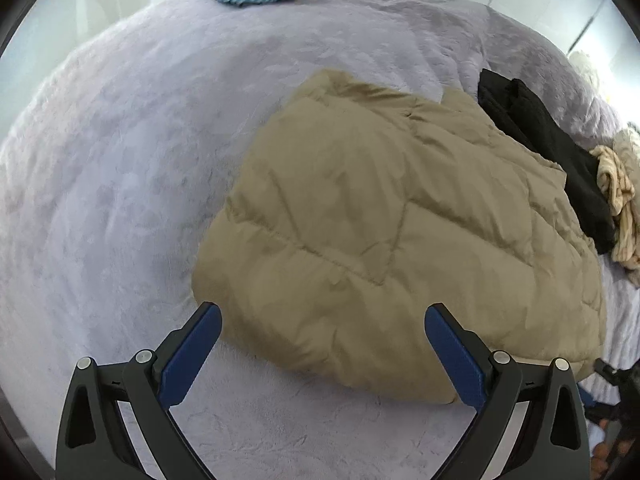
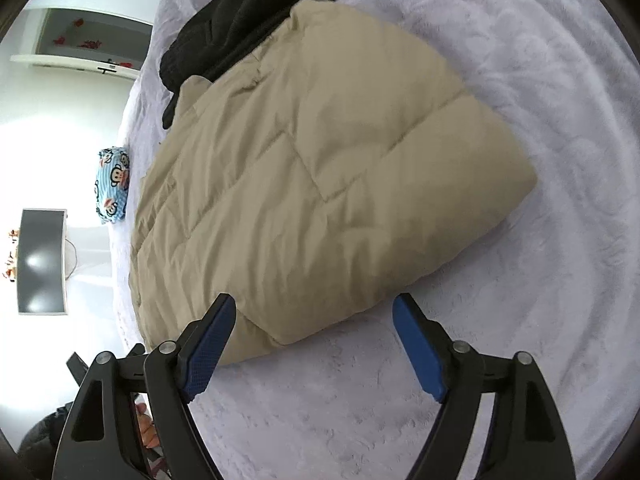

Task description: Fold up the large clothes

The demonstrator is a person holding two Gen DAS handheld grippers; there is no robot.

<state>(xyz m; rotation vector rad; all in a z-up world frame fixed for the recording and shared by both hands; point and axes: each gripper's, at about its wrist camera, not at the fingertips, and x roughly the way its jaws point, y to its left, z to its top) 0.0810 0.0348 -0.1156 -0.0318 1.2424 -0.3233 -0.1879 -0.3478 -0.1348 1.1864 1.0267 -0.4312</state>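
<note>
- A lilac plush bedspread (image 1: 120, 160) fills my view
- My left gripper (image 1: 322, 314) gapes wide, holding nothing, over the near corner of the folded tan puffer jacket (image 1: 380, 220)
- My right gripper (image 2: 314, 306) hangs open, empty, jacket edge just ahead, its length running away towards black clothes (image 2: 240, 12)

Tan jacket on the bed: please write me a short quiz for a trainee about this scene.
1. True or false: the left claw is closed on the tan jacket.
2. Which garment lies against the jacket's far edge? A) black garment B) red towel C) white shirt
3. What does the jacket rest on?

Key: 1 false, both claws are open, the right claw too. 2 A. 3 the lilac blanket.
</note>
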